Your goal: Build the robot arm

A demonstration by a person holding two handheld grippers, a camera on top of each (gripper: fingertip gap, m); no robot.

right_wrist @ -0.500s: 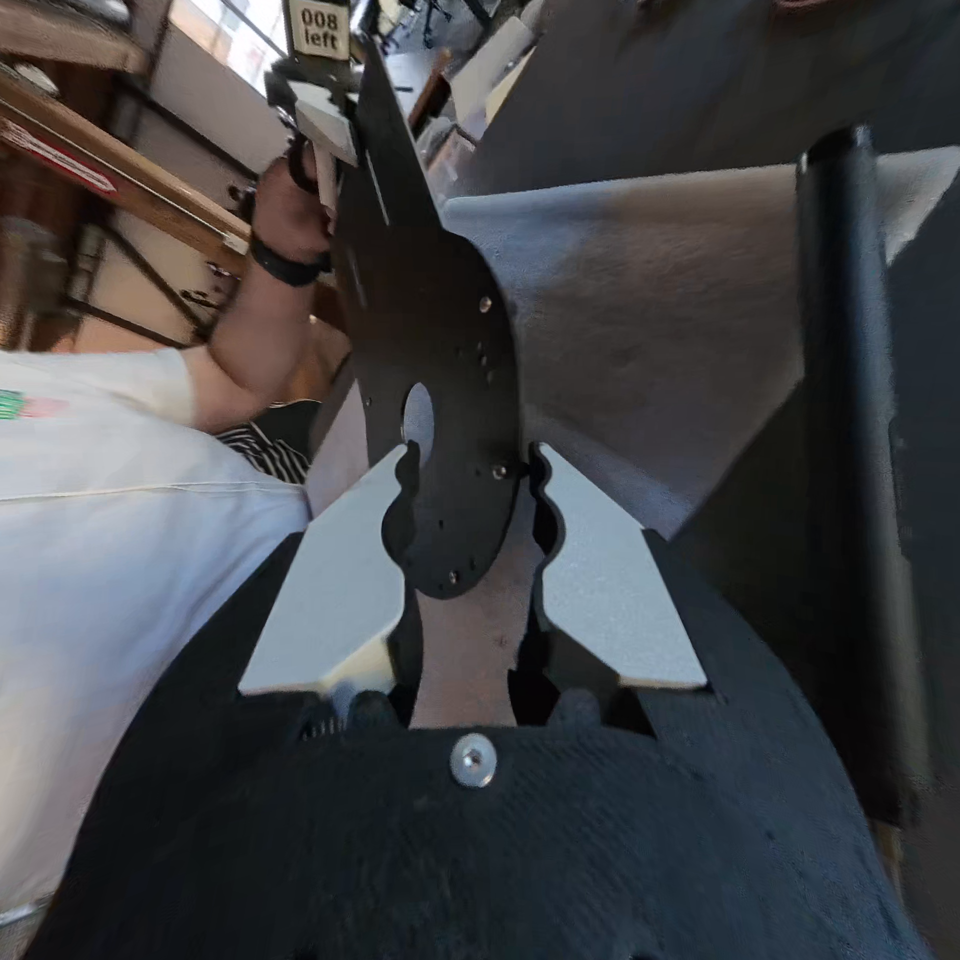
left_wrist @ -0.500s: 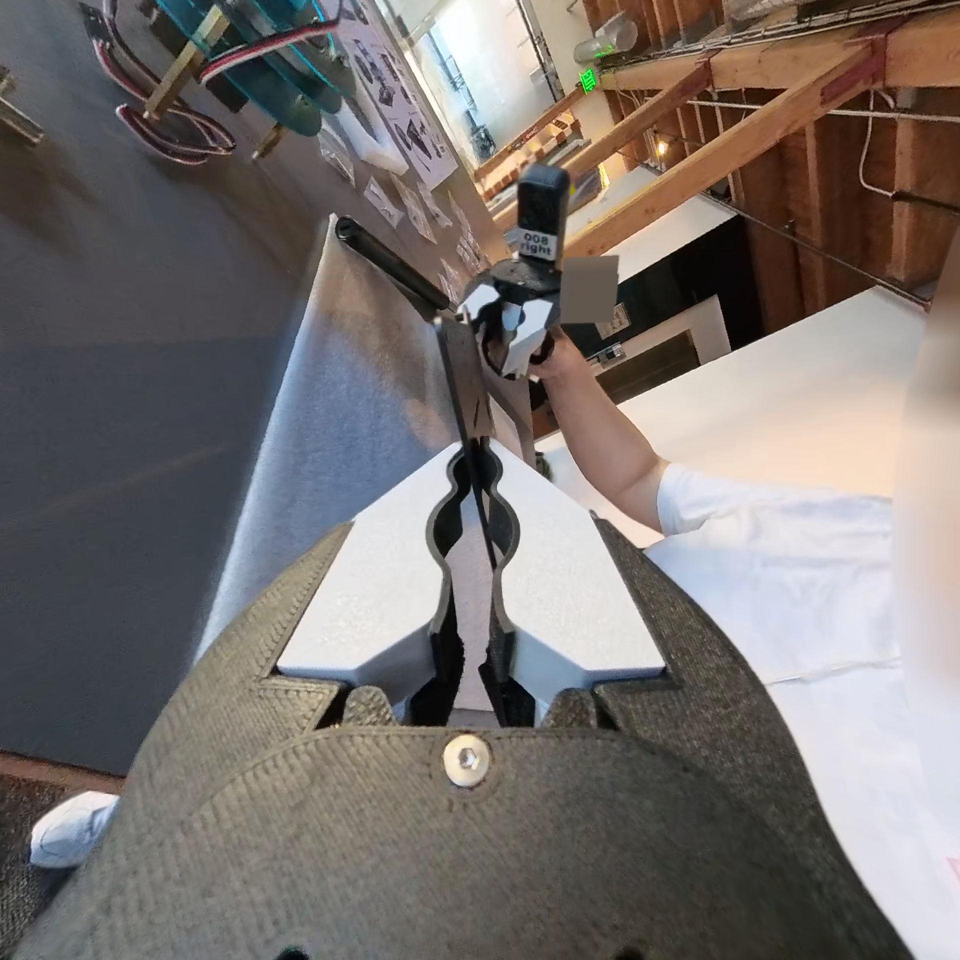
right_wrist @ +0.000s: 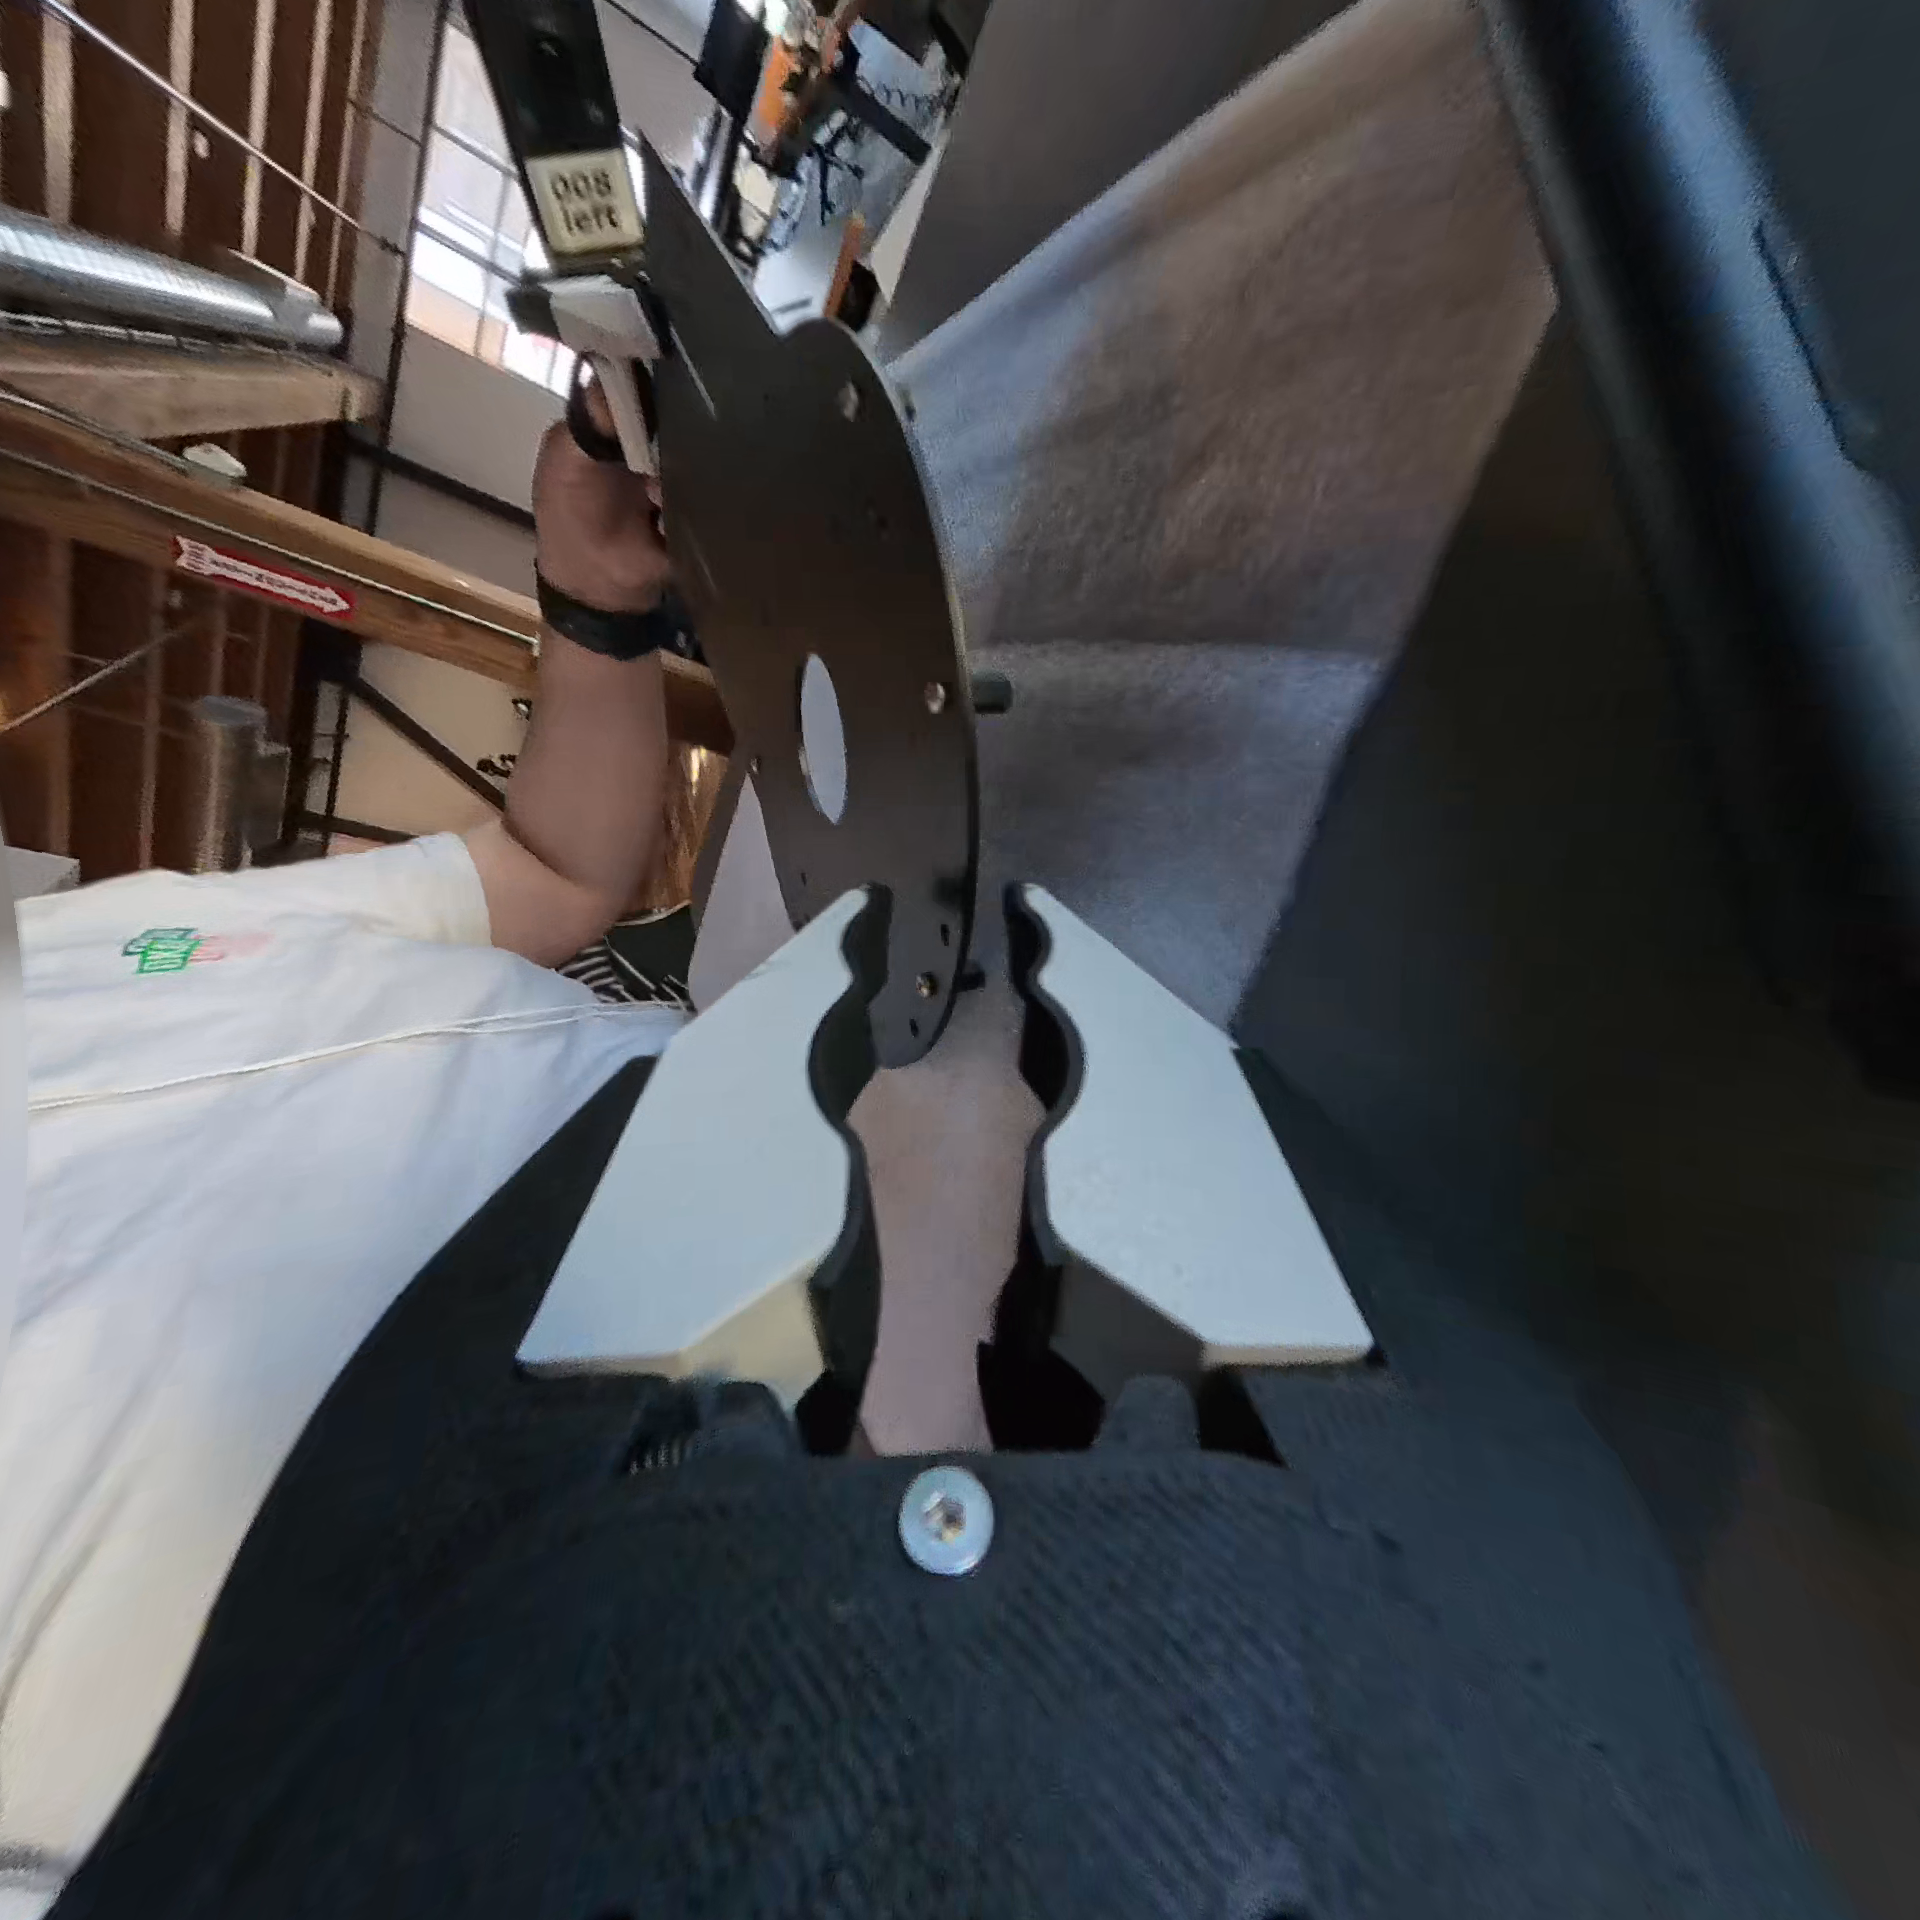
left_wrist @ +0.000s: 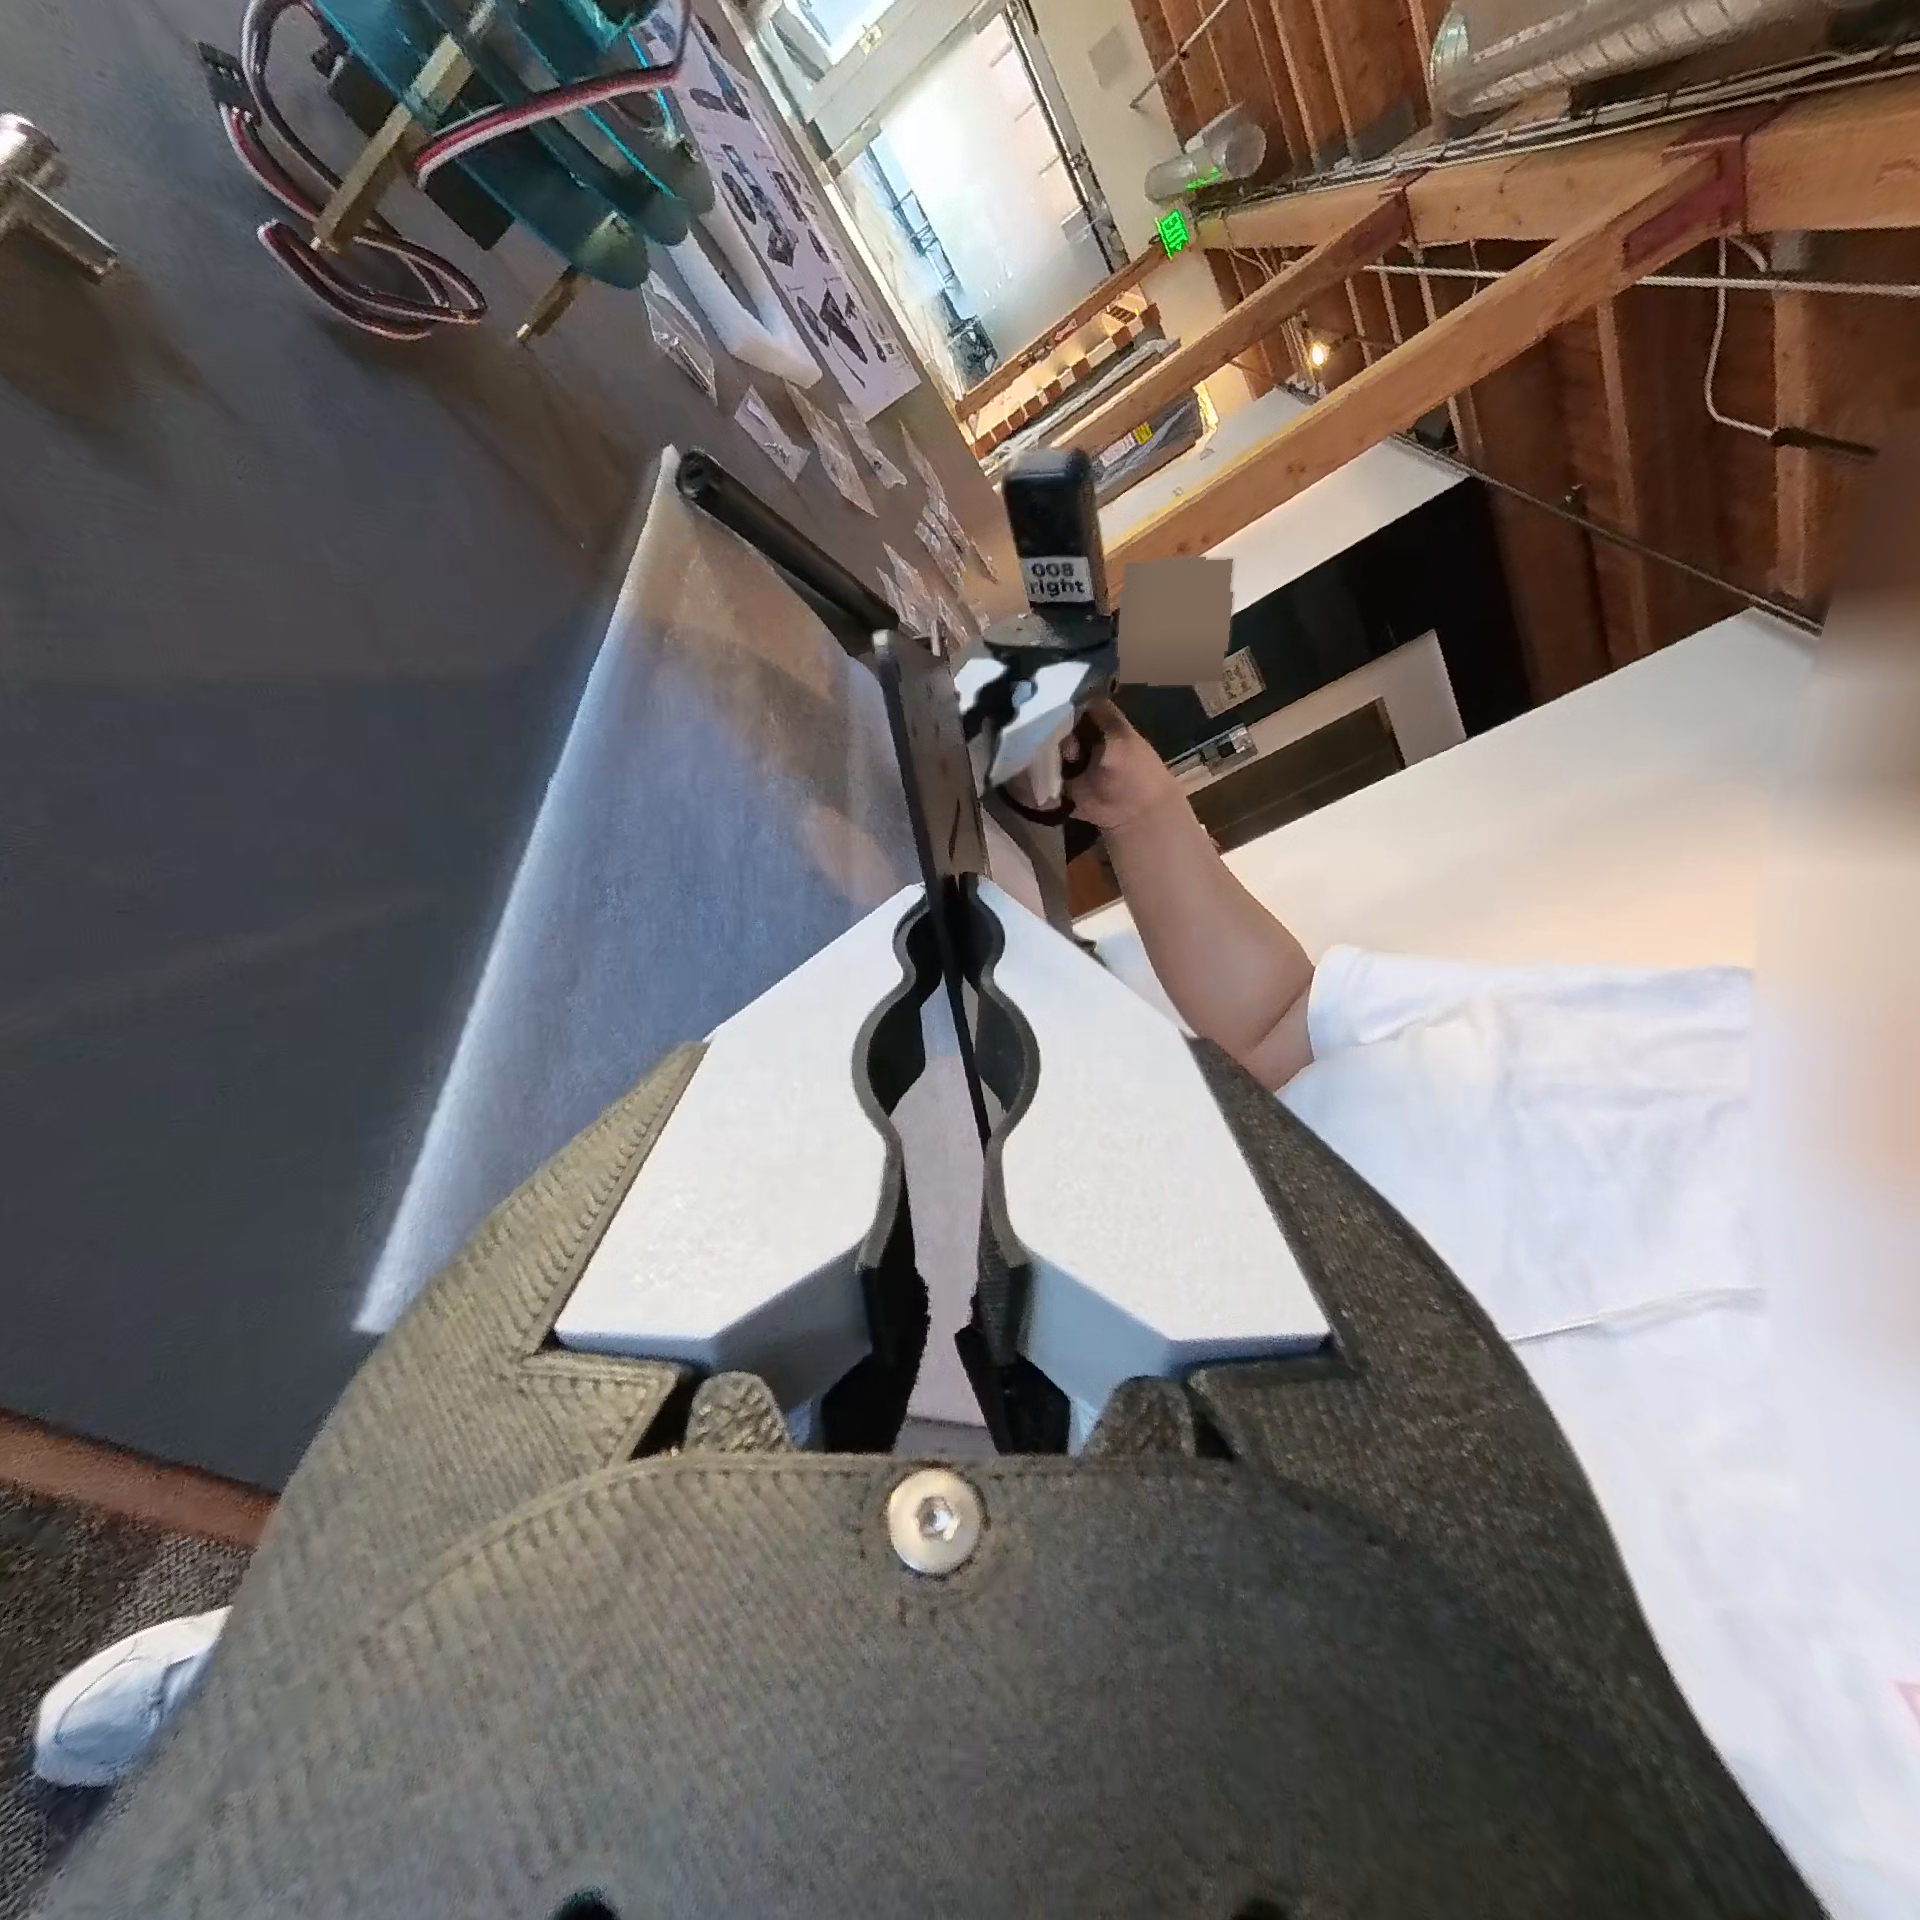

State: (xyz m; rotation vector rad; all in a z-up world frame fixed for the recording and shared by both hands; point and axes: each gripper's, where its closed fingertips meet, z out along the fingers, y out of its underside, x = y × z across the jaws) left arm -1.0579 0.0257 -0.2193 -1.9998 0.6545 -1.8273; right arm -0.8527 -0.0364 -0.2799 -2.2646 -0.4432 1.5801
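While between both claws (left_wrist: 951,904) (right_wrist: 940,904), blk plate (right_wrist: 810,582).

Left gripper (left_wrist: 951,914) has its jaws nearly closed, right gripper (right_wrist: 940,914) jaws parted, both arms raised.

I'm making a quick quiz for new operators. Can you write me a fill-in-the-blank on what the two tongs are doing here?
1. The left tongs are shut on the edge of a thin, flat ____ plate.
2. The plate's near end sits ____ the two fingers of the right tongs, which stand apart.
3. The person holding the tongs wears a ____ shirt.

Missing words: black; between; white.
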